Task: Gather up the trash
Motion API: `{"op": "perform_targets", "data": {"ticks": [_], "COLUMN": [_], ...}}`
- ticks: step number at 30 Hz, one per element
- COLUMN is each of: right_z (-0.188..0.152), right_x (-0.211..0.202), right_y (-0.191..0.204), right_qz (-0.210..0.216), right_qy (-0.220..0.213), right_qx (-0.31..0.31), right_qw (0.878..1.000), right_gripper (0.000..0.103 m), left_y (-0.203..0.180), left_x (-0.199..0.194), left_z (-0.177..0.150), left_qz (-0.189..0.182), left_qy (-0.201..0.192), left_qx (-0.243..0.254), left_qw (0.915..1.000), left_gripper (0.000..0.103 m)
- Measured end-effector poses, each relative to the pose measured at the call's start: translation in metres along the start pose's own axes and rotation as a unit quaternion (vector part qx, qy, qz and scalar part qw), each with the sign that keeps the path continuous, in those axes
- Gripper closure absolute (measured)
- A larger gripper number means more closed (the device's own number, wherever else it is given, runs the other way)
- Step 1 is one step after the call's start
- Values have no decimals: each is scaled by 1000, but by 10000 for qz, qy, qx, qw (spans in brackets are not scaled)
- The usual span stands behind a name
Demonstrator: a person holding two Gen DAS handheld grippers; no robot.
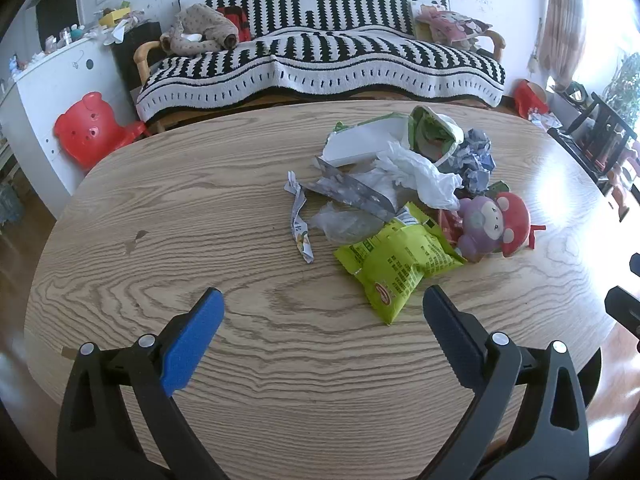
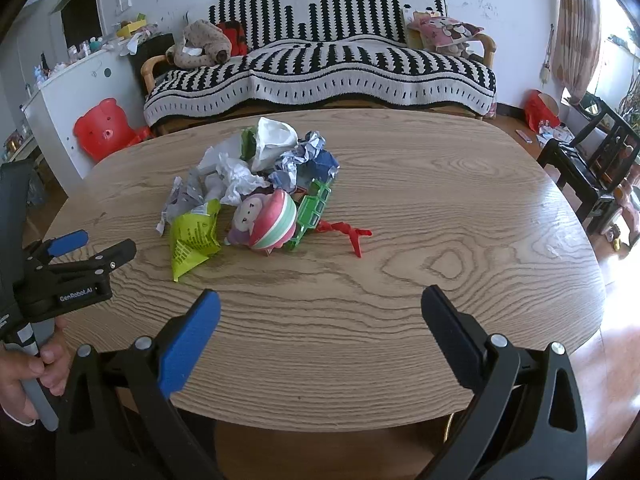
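Both tools sit low over the near edge of the wooden table (image 1: 160,208): the left gripper (image 1: 322,300) has its jaws spread wide with nothing between them, and the right gripper (image 2: 320,298) is just as wide and empty. From the right wrist view, a hand (image 2: 28,364) grips the left tool's handle, and white lettering on that tool's body reads "GenRobot.AI". One trash pile (image 1: 404,184) lies around the middle of the table, well beyond both sets of fingers. Its nearest piece is a single lime-green snack bag (image 1: 396,260), long axis running from the near tip away toward the pile; its print is too small to read. One crumpled white tissue (image 1: 416,172), one white tub (image 1: 384,140) tipped on its side and one blue-grey paper wad (image 1: 476,156) sit behind. A torn paper strip (image 1: 299,220) points toward the camera. Against the pile rest one round doll toy (image 2: 266,218), what looks like one green plastic frame (image 2: 314,210), and one red plastic piece (image 2: 348,232). A striped sofa (image 1: 320,56) stands behind.
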State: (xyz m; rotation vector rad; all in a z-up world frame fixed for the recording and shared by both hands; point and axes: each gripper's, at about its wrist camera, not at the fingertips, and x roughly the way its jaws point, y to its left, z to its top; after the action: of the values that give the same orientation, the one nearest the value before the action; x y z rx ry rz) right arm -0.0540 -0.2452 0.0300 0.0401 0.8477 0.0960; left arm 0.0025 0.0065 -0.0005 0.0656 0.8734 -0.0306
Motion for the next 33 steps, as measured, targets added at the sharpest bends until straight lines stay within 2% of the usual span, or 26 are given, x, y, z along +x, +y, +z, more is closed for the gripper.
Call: {"op": "perform_targets", "data": {"ticks": [33], "right_z": [-2], "right_x": [2], "right_y": [1], "right_qz": [11], "right_qy": [67], "right_qx": [-16], "right_qw": [10000], "right_gripper": [6], "left_y": [-1], "left_x": [-2], "left_z": [0], "left_qz": [-8], "left_qy": [19], "left_qx": [-1], "left_qw": [10000], "left_gripper": [6]}}
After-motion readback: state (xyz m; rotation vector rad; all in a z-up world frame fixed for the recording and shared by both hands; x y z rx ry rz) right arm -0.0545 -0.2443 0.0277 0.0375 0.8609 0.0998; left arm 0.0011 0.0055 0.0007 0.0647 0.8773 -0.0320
